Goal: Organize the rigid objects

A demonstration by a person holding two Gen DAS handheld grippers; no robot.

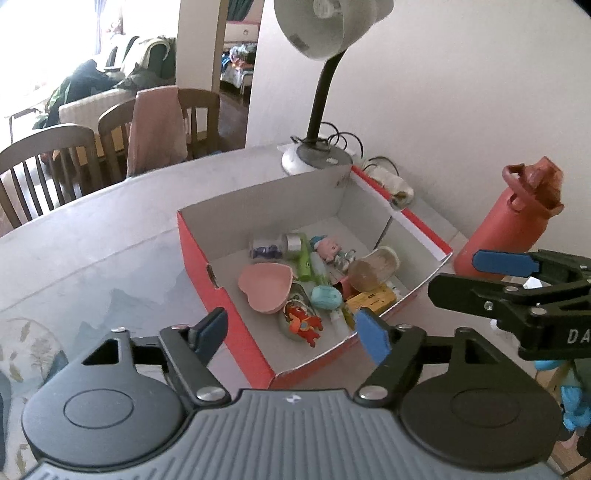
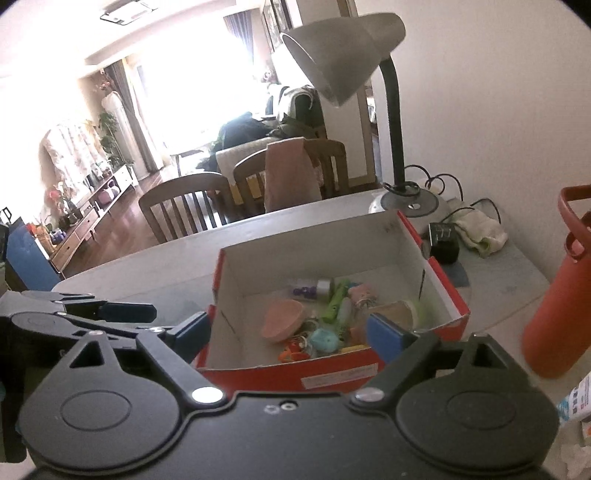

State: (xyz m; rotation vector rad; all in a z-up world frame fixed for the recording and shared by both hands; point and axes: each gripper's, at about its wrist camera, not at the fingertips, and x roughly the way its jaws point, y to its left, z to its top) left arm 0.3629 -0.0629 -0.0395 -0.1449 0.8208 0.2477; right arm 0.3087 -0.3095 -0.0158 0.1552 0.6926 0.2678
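A red shoebox [image 1: 195,254] [image 2: 258,374] with a white inside stands on the table. In it lie a pink heart-shaped dish [image 1: 264,288] [image 2: 280,323], a teal round toy [image 1: 325,297], a yellow pack [image 1: 373,300], a clear jar on its side [image 1: 373,267], a green toy [image 1: 304,258], a pink figure [image 1: 328,248], a small silver-capped bottle [image 1: 275,246] and a red-orange figure [image 1: 304,324]. My left gripper [image 1: 291,332] hovers open over the box's near corner, holding nothing. My right gripper [image 2: 288,332] is open and empty above the box's near wall.
A grey desk lamp [image 1: 321,33] [image 2: 343,62] stands behind the box, with cables and a cloth [image 2: 480,230] by its base. A red water bottle [image 1: 506,225] [image 2: 557,302] stands at the right. Wooden chairs [image 2: 184,206] line the table's far edge.
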